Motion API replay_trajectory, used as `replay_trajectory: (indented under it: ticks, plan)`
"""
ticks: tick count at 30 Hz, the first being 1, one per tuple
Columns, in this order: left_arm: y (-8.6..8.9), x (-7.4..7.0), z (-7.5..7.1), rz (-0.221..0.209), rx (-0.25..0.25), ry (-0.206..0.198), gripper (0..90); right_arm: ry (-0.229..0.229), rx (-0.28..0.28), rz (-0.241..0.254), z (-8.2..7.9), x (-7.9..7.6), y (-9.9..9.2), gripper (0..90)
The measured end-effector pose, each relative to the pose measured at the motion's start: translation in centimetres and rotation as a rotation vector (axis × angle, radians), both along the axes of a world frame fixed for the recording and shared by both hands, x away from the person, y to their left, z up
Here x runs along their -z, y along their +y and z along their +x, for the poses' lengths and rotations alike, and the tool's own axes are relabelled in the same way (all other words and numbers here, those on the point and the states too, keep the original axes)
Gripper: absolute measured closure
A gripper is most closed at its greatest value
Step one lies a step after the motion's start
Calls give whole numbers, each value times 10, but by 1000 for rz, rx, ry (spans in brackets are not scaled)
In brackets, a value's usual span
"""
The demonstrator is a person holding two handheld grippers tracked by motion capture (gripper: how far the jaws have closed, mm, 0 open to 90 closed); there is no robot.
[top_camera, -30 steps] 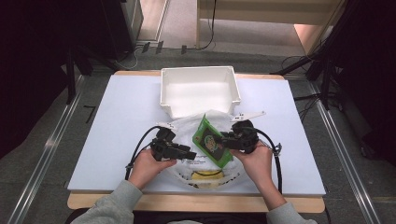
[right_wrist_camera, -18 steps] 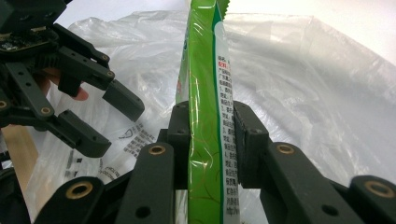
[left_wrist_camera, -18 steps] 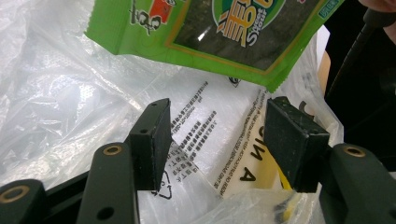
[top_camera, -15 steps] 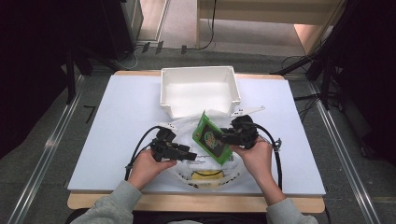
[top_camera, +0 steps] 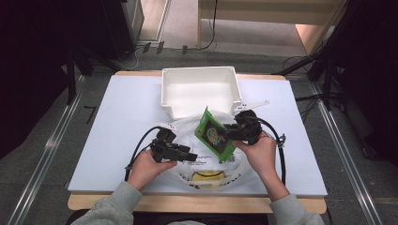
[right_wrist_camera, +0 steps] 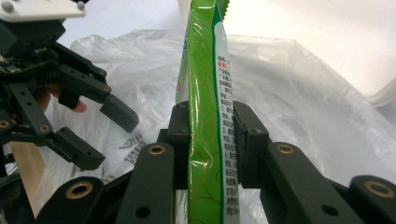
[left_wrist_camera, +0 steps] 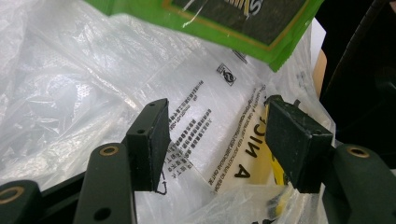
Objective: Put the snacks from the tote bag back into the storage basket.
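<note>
My right gripper (top_camera: 226,133) (right_wrist_camera: 205,133) is shut on a green snack packet (top_camera: 214,136) (right_wrist_camera: 204,70), holding it upright and edge-on above a clear plastic bag (top_camera: 206,180) (right_wrist_camera: 299,102). The packet's lower edge (left_wrist_camera: 224,18) hangs over the bag's printed face (left_wrist_camera: 210,130). My left gripper (top_camera: 191,157) (left_wrist_camera: 215,128) lies low over the bag, to the left of the packet. Its jaws have just been opening and now stand wide apart, with bag film under the gap and neither pad pressing on it. In the right gripper view the left gripper (right_wrist_camera: 109,137) is open too.
A white bin (top_camera: 199,89) stands beyond the bag, at the middle back of the white tabletop (top_camera: 117,117). Something yellow (top_camera: 209,176) lies inside the bag near the table's front edge. Cables trail from both grippers.
The right gripper has edged slightly away from me with the green packet in it. The left hand has kept its place.
</note>
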State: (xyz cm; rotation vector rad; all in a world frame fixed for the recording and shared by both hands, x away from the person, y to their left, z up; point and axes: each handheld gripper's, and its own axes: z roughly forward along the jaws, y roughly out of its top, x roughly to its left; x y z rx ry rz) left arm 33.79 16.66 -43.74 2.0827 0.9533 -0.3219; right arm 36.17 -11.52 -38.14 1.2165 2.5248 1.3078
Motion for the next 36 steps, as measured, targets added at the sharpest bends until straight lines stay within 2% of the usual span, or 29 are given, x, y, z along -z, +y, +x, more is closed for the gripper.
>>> replay_trajectory:
  ticks: [36]
  plan:
    - [3, -2, 2, -2, 3, 3, 404, -16, 10, -3, 34, -45, -3, 738]
